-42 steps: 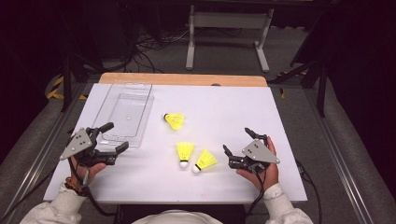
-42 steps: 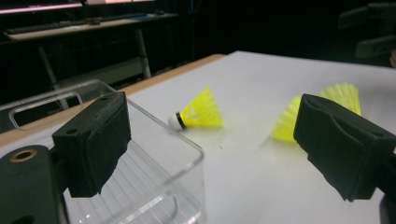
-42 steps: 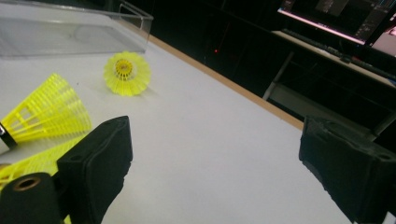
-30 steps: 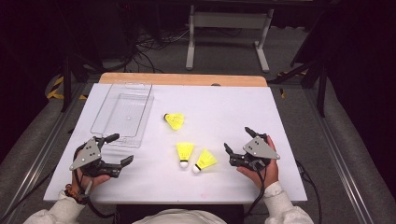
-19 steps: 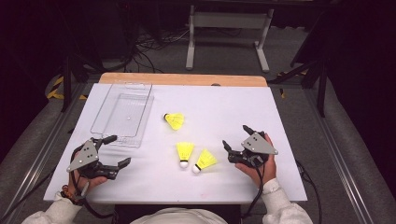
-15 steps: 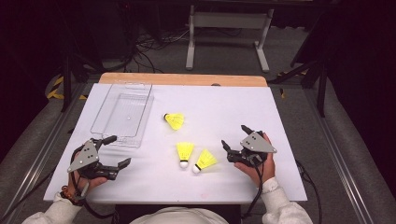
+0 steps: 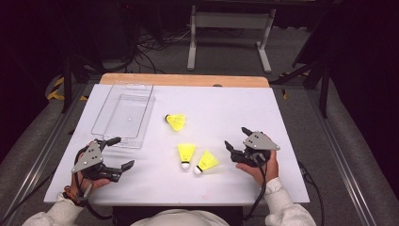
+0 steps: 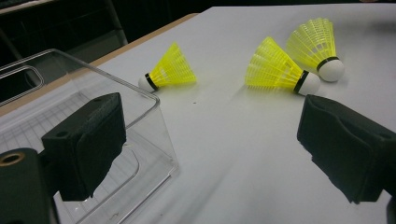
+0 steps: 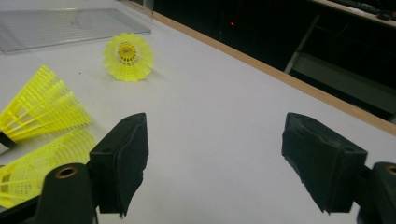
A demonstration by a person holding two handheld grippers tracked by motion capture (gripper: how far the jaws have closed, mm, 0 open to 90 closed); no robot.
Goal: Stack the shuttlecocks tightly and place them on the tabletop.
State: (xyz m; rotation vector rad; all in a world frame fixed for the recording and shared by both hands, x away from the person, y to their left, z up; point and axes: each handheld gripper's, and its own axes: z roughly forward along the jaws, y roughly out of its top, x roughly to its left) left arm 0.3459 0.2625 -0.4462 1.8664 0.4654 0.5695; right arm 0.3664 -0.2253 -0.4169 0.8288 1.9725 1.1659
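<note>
1. Three yellow shuttlecocks lay on the white table (image 7: 282, 122) in the high view: the far one (image 7: 176, 122) just right of the clear tray (image 7: 123, 115), the middle one (image 7: 186, 154), and the near one (image 7: 205, 162) beside it. Your right gripper (image 7: 234, 140) sat just right of that near pair, jaws apart with nothing between them, though they had just been narrowing. The near shuttlecock was its closest target, with its cork toward you and its skirt slanting far-right toward that gripper. Your left gripper (image 7: 121, 153) rested at the near-left, by the tray's near corner, jaws spread and empty, well apart from the shuttlecocks.

2. Your left gripper view showed both pads (image 8: 84, 144) wide apart on bare table, the tray's corner (image 8: 149, 107) behind the left pad, and all three shuttlecocks beyond the jaws.

3. Your right gripper view showed its pads (image 9: 122, 161) open, aimed at empty table; the two nearer shuttlecocks (image 9: 42, 109) lay off to its left, cut off by the frame's edge, so their corks were hard to make out.
</note>
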